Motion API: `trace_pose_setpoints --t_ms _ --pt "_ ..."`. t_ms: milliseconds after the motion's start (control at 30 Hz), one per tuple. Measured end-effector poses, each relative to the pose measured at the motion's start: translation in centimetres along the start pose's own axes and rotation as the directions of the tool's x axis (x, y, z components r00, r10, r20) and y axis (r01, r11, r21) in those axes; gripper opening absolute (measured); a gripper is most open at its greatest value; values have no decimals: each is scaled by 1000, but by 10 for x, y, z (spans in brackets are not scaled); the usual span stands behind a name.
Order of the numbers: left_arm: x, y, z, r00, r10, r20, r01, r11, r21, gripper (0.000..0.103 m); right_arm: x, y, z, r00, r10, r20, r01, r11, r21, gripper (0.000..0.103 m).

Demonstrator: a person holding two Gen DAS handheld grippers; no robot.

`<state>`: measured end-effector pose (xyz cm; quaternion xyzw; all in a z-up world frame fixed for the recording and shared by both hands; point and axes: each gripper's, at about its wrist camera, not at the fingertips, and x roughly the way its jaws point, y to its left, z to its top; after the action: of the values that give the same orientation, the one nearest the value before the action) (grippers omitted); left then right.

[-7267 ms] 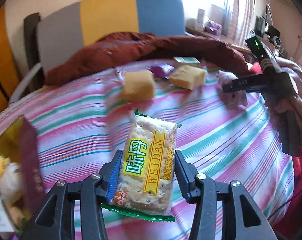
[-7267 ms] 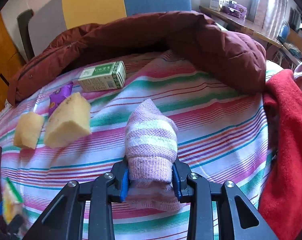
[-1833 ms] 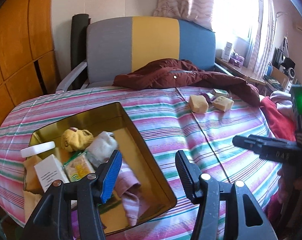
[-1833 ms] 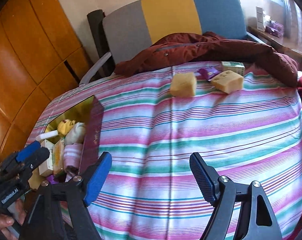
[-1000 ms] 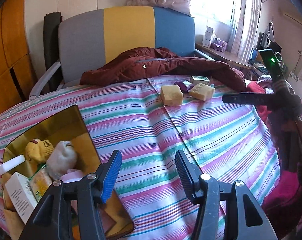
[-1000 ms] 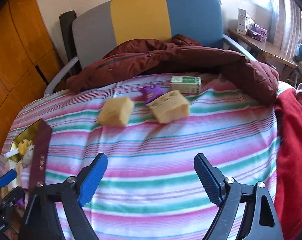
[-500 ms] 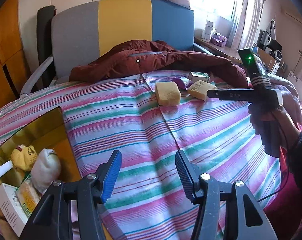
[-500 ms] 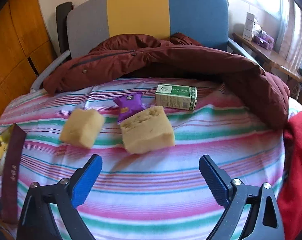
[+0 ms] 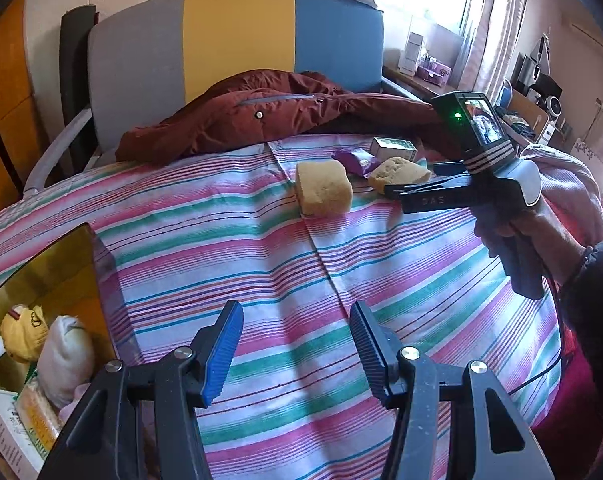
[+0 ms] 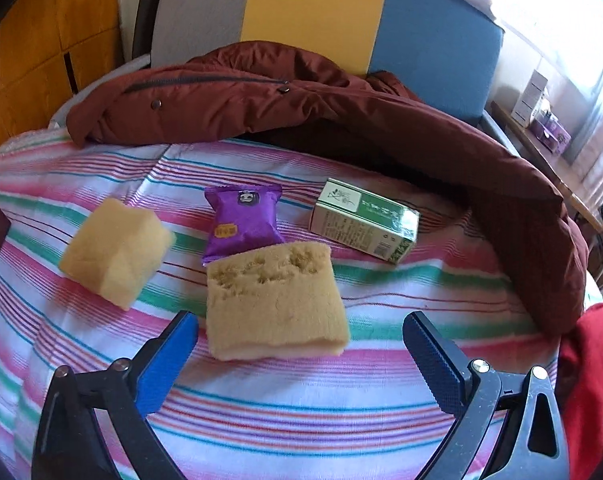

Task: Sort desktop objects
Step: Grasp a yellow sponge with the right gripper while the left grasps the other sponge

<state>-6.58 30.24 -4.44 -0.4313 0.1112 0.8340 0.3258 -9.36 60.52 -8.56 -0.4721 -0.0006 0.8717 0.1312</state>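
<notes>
- While the right claw (image 10: 301,356) hangs over the striped bedsheet (image 10: 341,420), jaws opening wide w/ nothing between them, a flat porous sponge (image 10: 273,304) lies just ahead.
- Around it: purple snack packet (image 10: 241,220) touching its far edge, green carton (image 10: 363,220) to the right, blocky sponge (image 10: 115,250) to the left, maroon jacket (image 10: 341,120) behind.
- Left claw (image 9: 297,348) apart, empty; gold box (image 9: 41,280) of sorted bits at its left.
- Vs. half a sec ago: the flat sponge sits closer to the right claw.
</notes>
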Motion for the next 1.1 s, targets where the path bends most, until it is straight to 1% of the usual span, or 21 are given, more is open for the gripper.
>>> trace_pose_setpoints --t_ms 33,67,100,133,267,567,700,833,967,1100 --pt "2 0 1 1000 -1 -5 1 1000 -1 56 1 0 0 1000 5 2 -5 1000 4 96" --pt "3 0 2 1000 -4 -7 4 1000 -1 56 2 -1 0 1000 14 2 -14 1000 12 80" --pt "5 -1 2 1000 -6 -11 6 1000 -2 56 3 -2 0 1000 26 -7 -26 999 21 71" --pt "6 -1 3 1000 -8 -14 8 1000 -4 56 4 -2 -1 999 36 -11 -35 999 26 65" --pt "12 -3 8 999 -24 -26 23 1000 -11 56 -1 1 -7 999 45 -12 -45 999 27 63" --pt "33 -13 29 997 -54 -52 52 998 -29 56 -26 0 -31 994 84 -65 -80 995 62 63" --pt "46 -21 44 997 -55 -60 54 998 -25 56 -27 -2 -40 993 93 -76 -87 993 83 63" --pt "59 -26 59 997 -49 -61 47 998 -29 56 -25 -4 -41 991 103 -81 -96 991 89 63" --pt "75 -27 72 997 -40 -73 37 999 -36 56 -22 -1 -43 990 99 -103 -94 994 60 63" --pt "89 -27 82 996 -30 -81 27 999 -38 56 -23 -1 -44 990 99 -105 -94 994 53 63"
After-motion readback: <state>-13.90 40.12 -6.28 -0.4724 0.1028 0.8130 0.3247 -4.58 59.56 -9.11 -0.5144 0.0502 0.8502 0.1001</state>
